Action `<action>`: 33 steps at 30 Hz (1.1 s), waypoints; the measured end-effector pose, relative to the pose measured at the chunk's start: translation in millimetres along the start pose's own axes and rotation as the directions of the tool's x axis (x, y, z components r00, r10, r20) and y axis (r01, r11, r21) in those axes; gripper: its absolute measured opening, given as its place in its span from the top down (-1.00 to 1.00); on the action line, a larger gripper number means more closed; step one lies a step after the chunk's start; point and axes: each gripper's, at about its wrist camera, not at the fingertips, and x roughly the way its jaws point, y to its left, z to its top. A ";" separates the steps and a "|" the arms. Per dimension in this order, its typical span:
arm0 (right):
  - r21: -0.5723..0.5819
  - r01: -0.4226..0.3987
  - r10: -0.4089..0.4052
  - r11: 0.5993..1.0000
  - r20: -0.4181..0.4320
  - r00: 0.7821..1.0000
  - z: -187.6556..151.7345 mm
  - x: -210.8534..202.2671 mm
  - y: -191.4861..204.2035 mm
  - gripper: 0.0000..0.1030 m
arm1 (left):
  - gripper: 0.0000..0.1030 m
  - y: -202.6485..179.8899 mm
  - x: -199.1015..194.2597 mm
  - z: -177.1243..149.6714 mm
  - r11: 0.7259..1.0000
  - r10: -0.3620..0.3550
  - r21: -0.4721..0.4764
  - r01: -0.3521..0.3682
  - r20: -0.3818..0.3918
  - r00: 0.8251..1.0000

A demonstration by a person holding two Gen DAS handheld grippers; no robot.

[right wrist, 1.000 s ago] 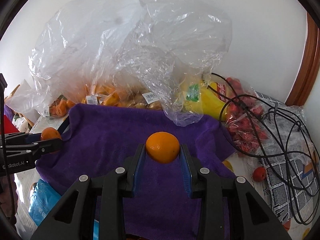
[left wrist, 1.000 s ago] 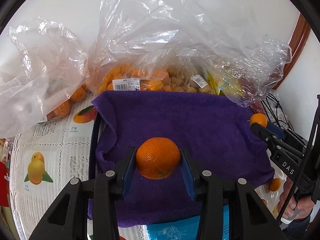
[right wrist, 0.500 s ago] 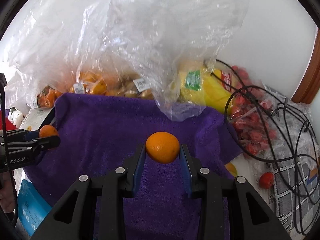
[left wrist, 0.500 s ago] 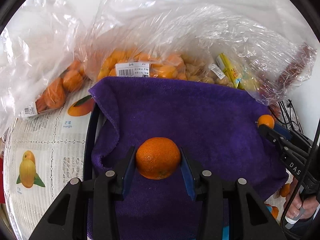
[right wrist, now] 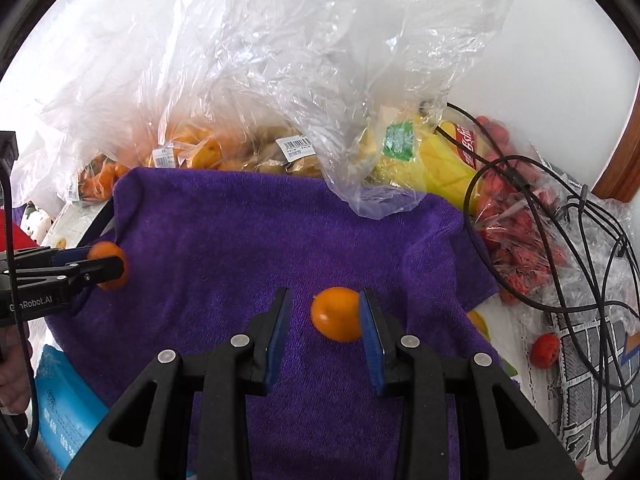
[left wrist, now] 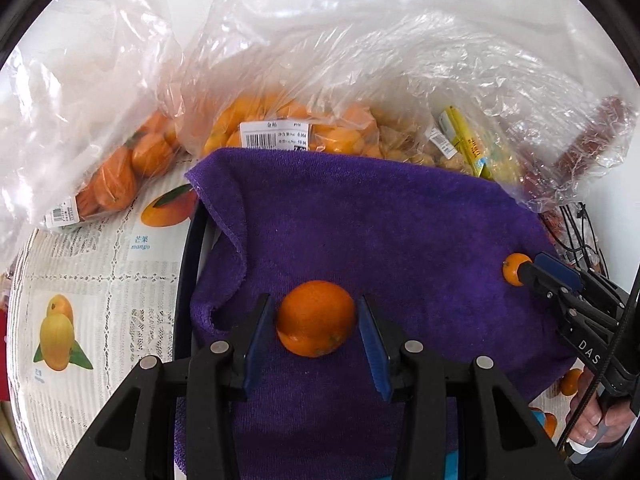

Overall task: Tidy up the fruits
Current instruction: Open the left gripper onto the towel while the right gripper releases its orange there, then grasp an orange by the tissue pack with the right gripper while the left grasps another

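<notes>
A purple towel [left wrist: 380,224] covers a dark-rimmed tray. In the left wrist view my left gripper [left wrist: 317,326] has its jaws parted, with small gaps to an orange [left wrist: 316,318] that rests on the towel between them. In the right wrist view my right gripper [right wrist: 325,320] is open; a smaller orange [right wrist: 336,314] sits on the towel [right wrist: 280,232] against the right pad, with a clear gap to the left pad. Each gripper shows in the other's view, the right one [left wrist: 520,270] and the left one [right wrist: 114,266].
Clear plastic bags of oranges [left wrist: 116,176], kumquats [left wrist: 280,128] and pale fruit stand behind the towel. A yellow packet [right wrist: 436,160], a bag of red fruit [right wrist: 516,224] and black cables [right wrist: 580,280] lie right. A fruit-print tablecloth [left wrist: 80,280] lies left.
Both grippers have lowered toward the towel and opened their jaws. Both oranges have been let go and now rest on the towel.
</notes>
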 end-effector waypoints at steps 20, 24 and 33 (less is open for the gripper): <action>0.127 0.225 -0.241 0.966 0.130 0.962 -68.9 -116.4 -60.7 -0.02 | -0.05 -15.3 -91.6 -35.1 0.998 0.068 -0.018 -0.066 0.126 0.990; 0.177 0.142 -0.157 0.974 0.075 0.985 -96.9 -115.6 -73.6 0.01 | -0.05 -19.3 -99.9 -52.0 0.997 0.074 -0.028 -0.071 0.127 0.989; 0.178 0.094 -0.099 0.980 0.021 0.995 -141.9 -88.8 -64.0 0.01 | -0.26 -25.8 -118.2 -89.5 0.995 0.100 -0.016 -0.098 0.147 0.984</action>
